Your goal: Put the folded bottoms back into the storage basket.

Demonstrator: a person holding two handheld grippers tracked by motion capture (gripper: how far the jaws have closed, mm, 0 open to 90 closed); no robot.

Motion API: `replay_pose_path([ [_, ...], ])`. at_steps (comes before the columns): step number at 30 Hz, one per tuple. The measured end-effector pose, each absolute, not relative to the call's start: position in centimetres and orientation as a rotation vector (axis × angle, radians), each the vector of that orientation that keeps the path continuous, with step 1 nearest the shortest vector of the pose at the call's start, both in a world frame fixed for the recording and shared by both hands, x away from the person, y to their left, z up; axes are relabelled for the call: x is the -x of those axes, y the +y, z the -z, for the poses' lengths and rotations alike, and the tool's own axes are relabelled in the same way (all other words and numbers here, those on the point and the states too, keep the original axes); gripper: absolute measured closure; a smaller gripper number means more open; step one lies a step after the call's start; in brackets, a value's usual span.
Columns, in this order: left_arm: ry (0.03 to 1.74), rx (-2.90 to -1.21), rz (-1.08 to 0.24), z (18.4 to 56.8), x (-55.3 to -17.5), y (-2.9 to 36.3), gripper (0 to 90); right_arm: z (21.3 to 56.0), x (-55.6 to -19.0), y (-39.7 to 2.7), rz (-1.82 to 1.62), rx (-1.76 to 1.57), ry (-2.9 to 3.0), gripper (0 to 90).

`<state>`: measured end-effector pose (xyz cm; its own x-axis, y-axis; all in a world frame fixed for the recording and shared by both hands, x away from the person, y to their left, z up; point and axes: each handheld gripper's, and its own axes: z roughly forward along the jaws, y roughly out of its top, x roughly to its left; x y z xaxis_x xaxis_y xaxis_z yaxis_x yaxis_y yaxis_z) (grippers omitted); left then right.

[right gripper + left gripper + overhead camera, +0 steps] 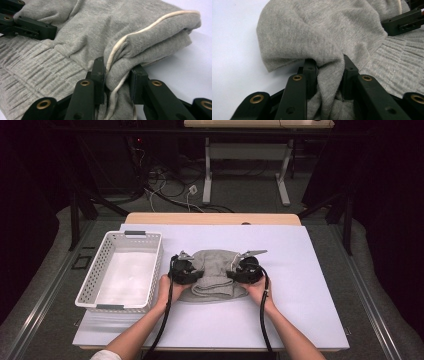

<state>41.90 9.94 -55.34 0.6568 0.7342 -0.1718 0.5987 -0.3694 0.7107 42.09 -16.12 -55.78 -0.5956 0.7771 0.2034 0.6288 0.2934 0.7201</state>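
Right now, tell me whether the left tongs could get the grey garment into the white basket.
Probably yes: the left tongs are shut on the grey garment, and the white basket sits open beside them, nothing between.

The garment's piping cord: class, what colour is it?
Cream-white piping on the grey garment, clearest in the right gripper view.

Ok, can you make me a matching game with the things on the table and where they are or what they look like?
Things:
1. basket
2. grey garment
3. left gripper
4. cream trim

Descriptions:
A. pinching a fold at the garment's left side
B. white, at the left of the table
C. folded in the middle of the table
D. thin line along a grey edge, by the right gripper

Pairs: 1-B, 2-C, 3-A, 4-D
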Motion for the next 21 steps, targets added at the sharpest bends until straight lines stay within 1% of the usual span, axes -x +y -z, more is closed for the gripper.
replay_pose_path([
  [7, 1.011, -2.100, -0.229, 55.09, -41.82, 10.05, 73.4, 55.71, -41.98, -16.12, -1.193, -1.297, 2.363, 70.7],
  [16, 1.010, -2.063, -0.219, 54.81, -41.62, 10.25, 74.3, 55.54, -41.88, -16.17, -1.198, -1.273, 2.356, 71.1],
  [21, 0.987, -2.077, -0.233, 54.53, -41.48, 10.25, 74.4, 55.46, -41.80, -16.15, -1.197, -1.271, 2.354, 71.2],
])
